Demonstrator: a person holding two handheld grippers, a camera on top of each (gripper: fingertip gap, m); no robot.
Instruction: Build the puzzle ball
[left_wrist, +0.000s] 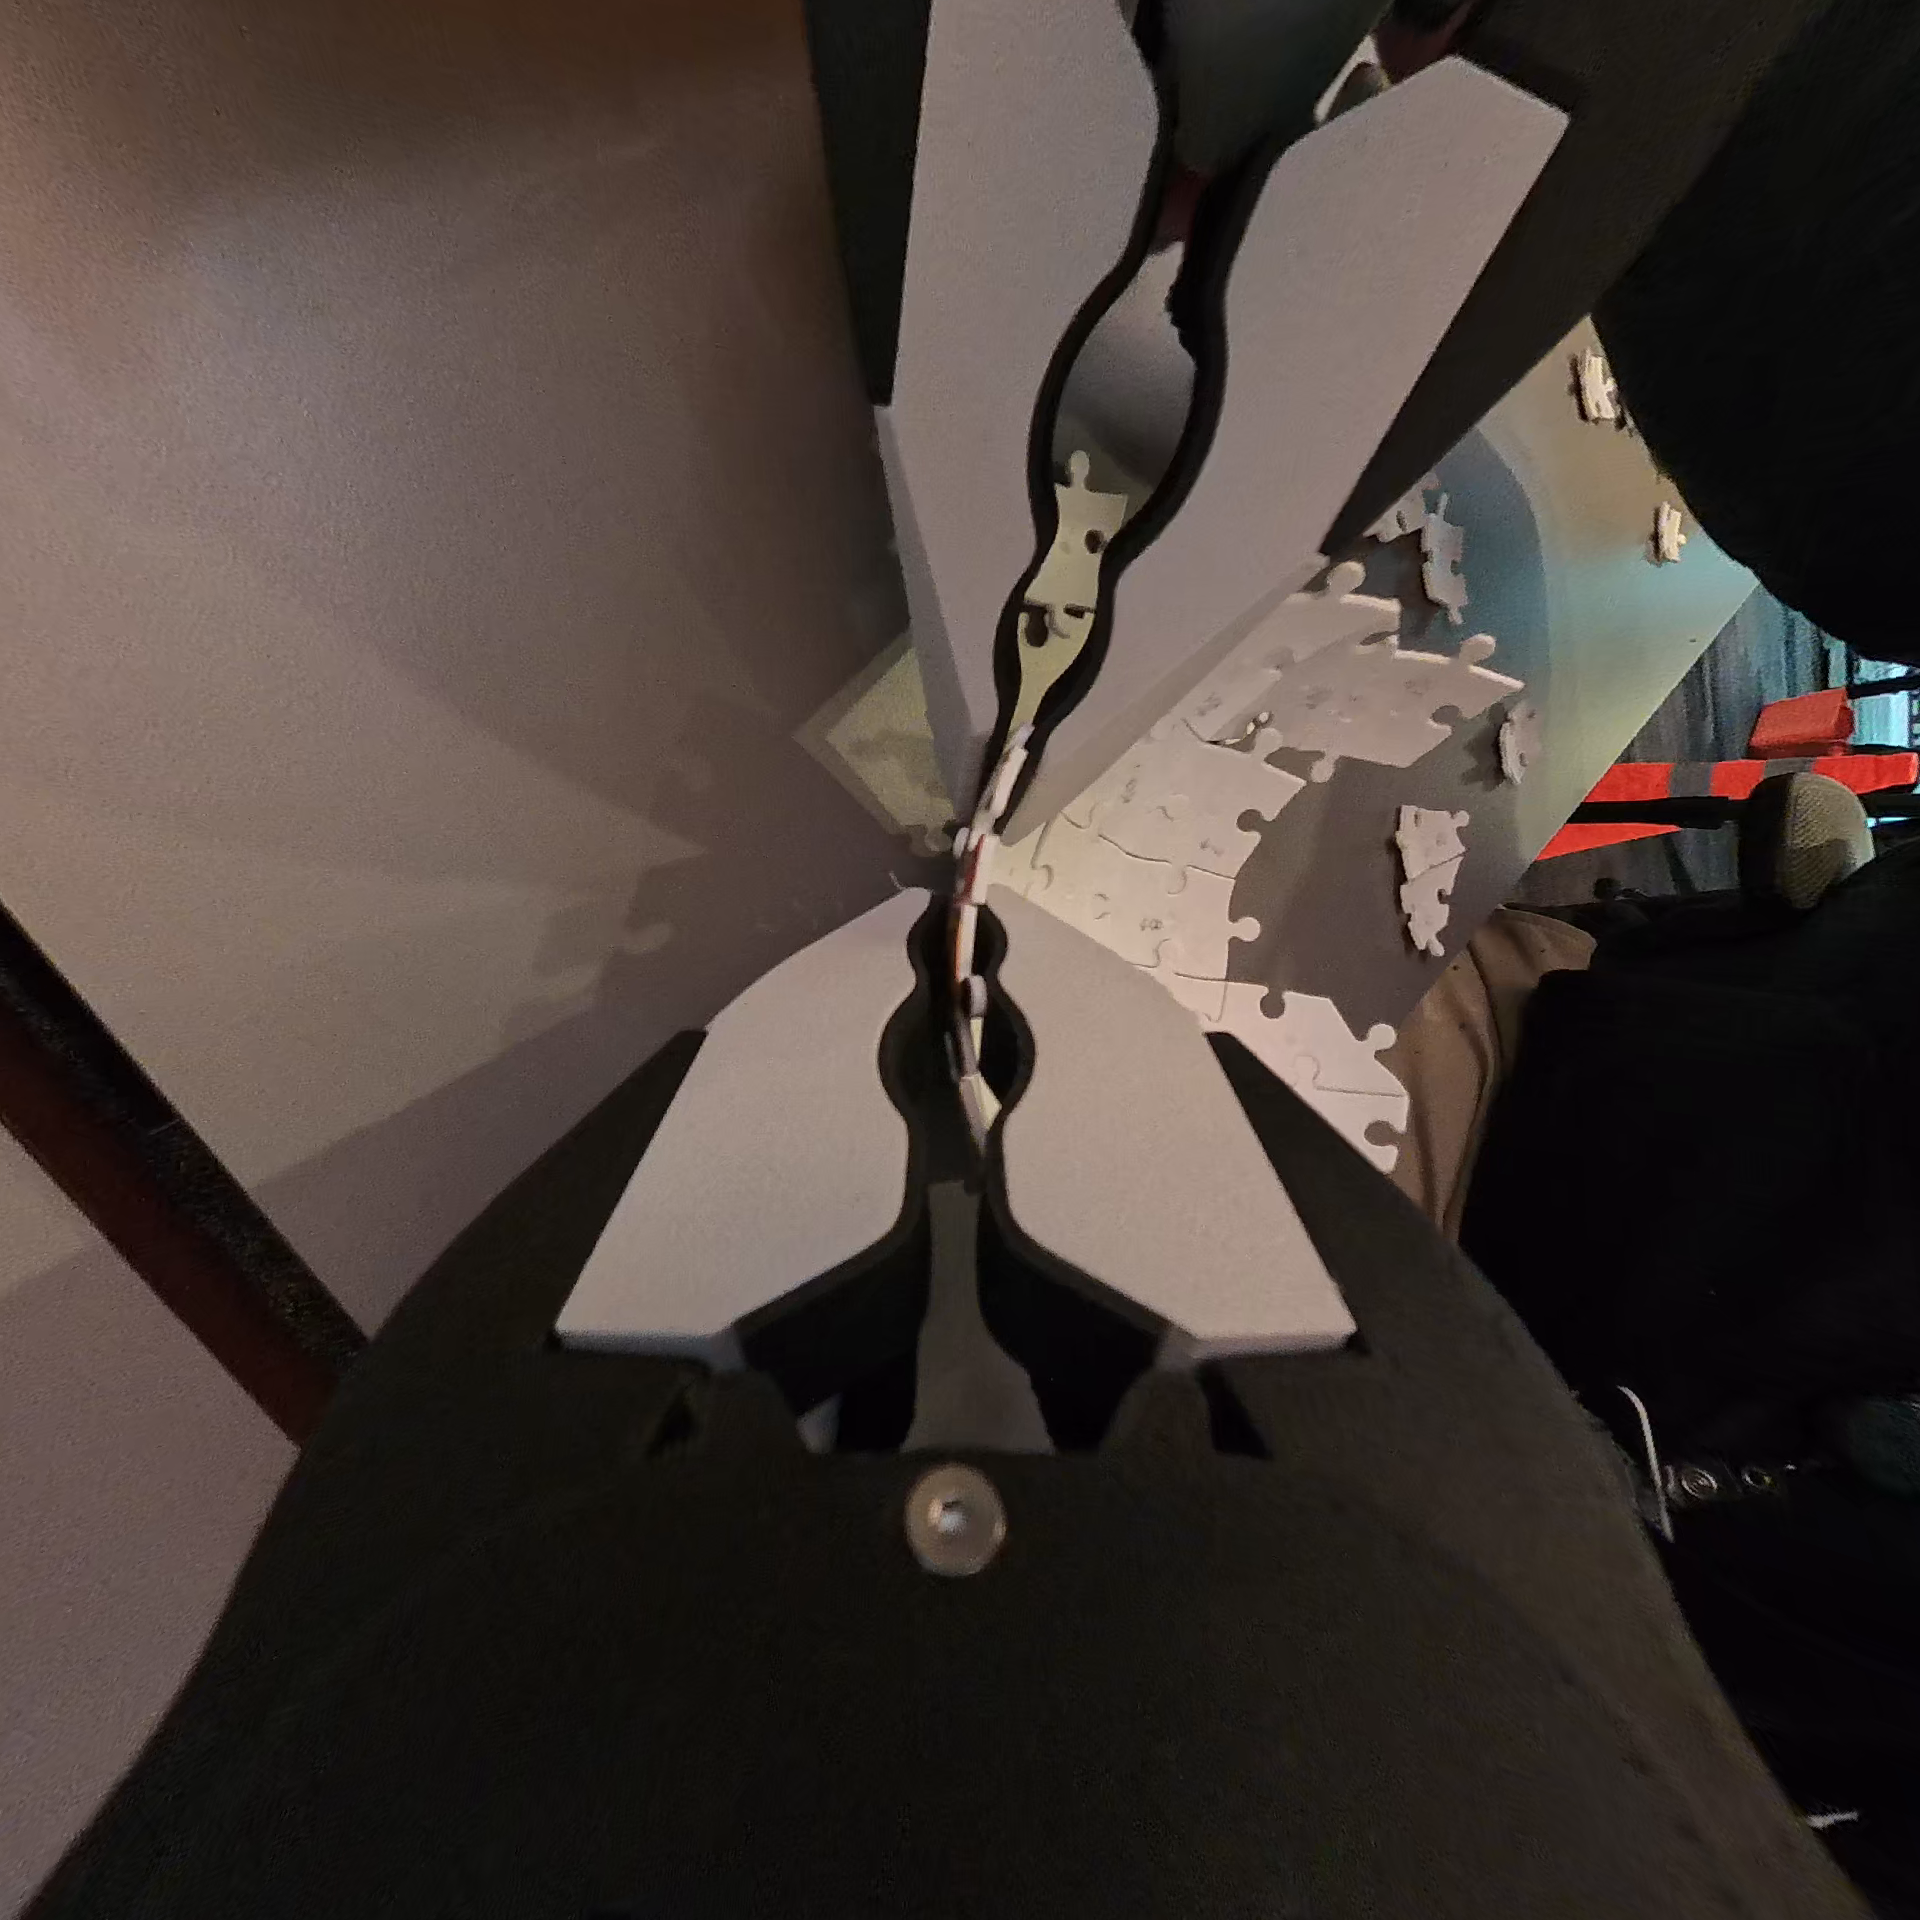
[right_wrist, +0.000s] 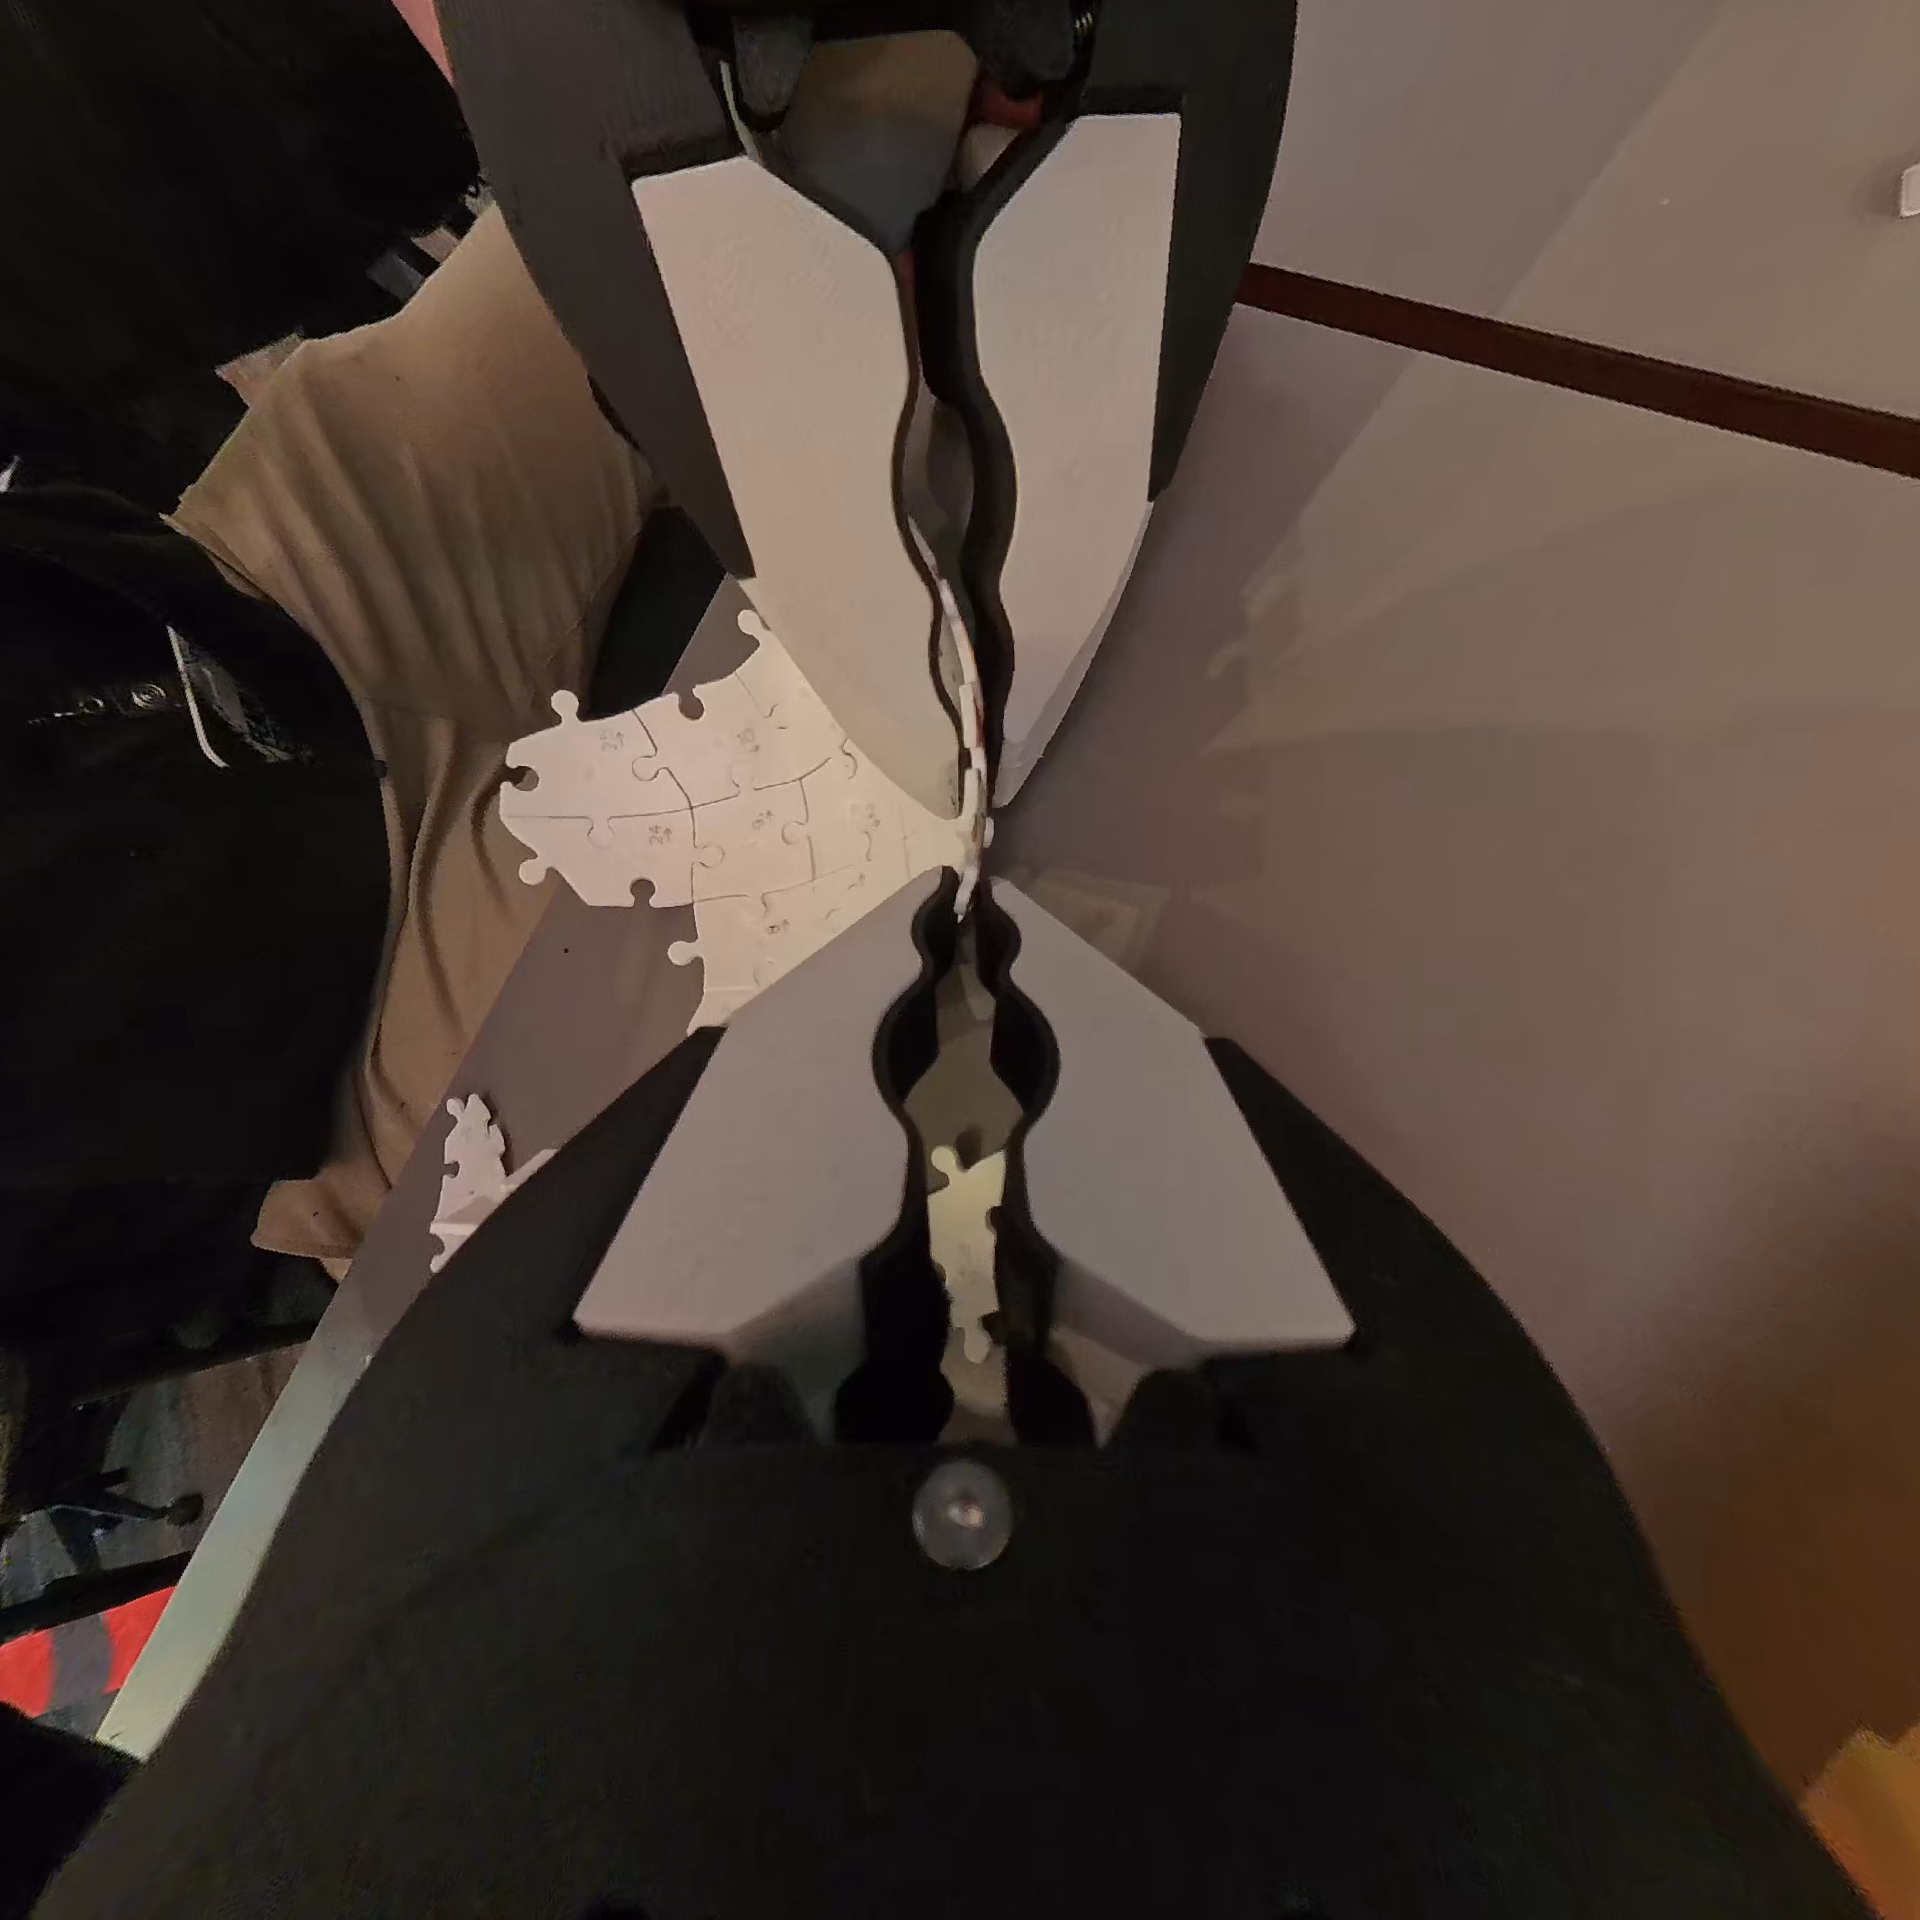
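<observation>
grippers pinch one strip of pieces tip to tip

left gripper and right gripper face each other nose to nose, lifted off the table. both are closed down on the same thin strip of joined white pieces, seen edge-on; it runs from between the left fingertips straight into the right ones. each pair of fingers is nearly shut, with only the strip's thickness between the pads.

the big curved shell section lies on the table below and to the side, with loose pieces scattered near it. a person sits close behind the table.

my reading: the step is seating a tab between two neighbouring pieces in the strip. to do it well, keep both grips near the joint so the strip cannot flex. hold the two sides along the strip's own curve, and press them together rather than twisting. a hard squeeze or a skewed push will likely pop joints already made. whether the tab is fully home cannot be told from here.
</observation>
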